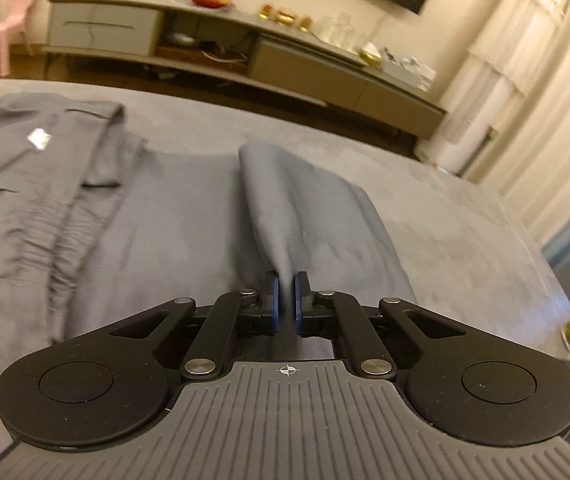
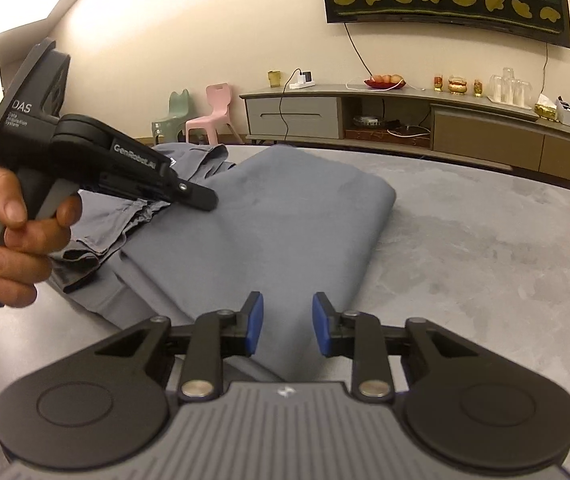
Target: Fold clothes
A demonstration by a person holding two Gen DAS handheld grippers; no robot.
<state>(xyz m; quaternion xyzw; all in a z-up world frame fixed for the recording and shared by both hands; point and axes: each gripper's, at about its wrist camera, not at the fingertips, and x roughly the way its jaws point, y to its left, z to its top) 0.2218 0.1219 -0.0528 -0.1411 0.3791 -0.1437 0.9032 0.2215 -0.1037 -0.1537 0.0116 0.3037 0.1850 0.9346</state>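
Across the grey table point(image 2: 485, 248) we are mid-fold: our left gripper point(image 1: 285, 300) pinches a raised ridge of the grey trousers point(image 1: 189, 196) at frame centre, our right gripper point(image 2: 287, 322) hangs spread above them, probably laying the fold flat next.

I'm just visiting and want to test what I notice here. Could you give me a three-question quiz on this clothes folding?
1. True or false: the left gripper is pinching the gray garment.
2. The right gripper fingers are: A) spread apart B) shut on cloth.
3. What colour are the finger pads?

Key: 1 true. 2 A. 3 blue.
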